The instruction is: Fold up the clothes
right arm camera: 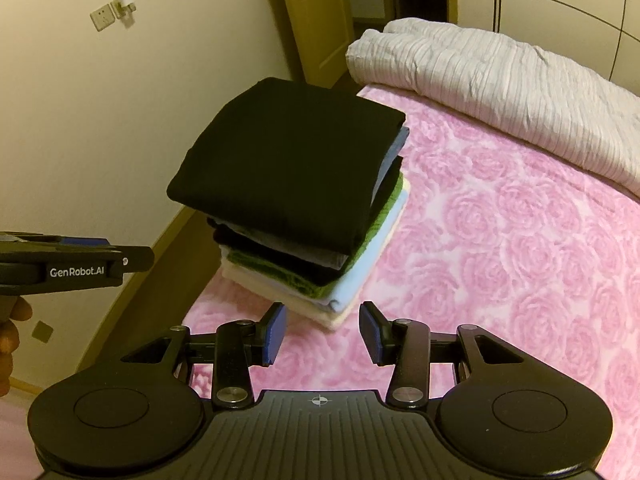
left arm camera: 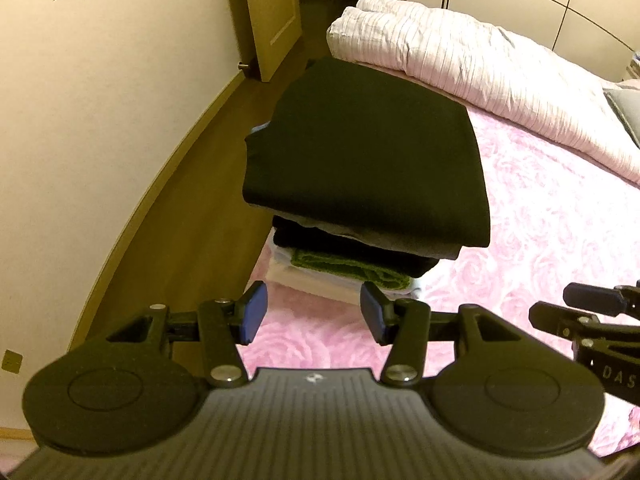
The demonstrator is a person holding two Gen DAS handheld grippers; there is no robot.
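Observation:
A stack of folded clothes stands near the bed's left edge, topped by a folded black garment (left arm camera: 368, 152) (right arm camera: 288, 168). Under it lie grey, black, green (left arm camera: 352, 270) (right arm camera: 320, 280), light blue and cream pieces. My left gripper (left arm camera: 314, 312) is open and empty, just short of the stack's near side. My right gripper (right arm camera: 322, 334) is open and empty, close to the stack's near corner. Each gripper shows at the edge of the other's view: the right one in the left wrist view (left arm camera: 592, 312), the left one in the right wrist view (right arm camera: 76, 260).
The bed has a pink rose-patterned blanket (left arm camera: 540, 240) (right arm camera: 500, 240). A rolled pale striped duvet (left arm camera: 460, 60) (right arm camera: 500, 80) lies at the far end. Left of the bed is a wooden floor strip (left arm camera: 192, 200), a cream wall and an open door (left arm camera: 272, 12).

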